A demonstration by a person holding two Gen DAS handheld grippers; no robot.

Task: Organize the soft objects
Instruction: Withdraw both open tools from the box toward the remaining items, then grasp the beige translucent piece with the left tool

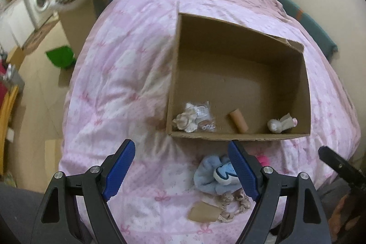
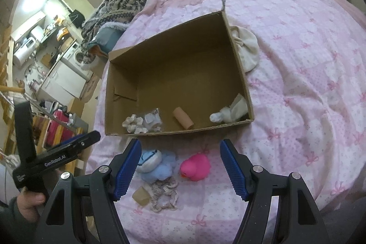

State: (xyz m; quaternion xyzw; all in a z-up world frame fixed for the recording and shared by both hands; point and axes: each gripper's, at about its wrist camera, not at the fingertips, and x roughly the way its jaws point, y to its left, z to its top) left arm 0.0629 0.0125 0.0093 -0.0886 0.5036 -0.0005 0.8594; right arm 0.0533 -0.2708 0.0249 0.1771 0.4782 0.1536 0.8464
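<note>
Hovering over bed, both my claws, left claw and right claw, gaping, empty. Pink duck between right fingers; blue plush at nine o'clock; box at twelve.

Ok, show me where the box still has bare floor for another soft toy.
The cardboard box is bare across its far half, up to the back wall. The near wall is crowded: scrunchie bundle, tan roll, white cloth toy. Only small gaps lie between them.

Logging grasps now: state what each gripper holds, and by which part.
Nothing is held. The left gripper and right gripper are both open over the bed.
</note>
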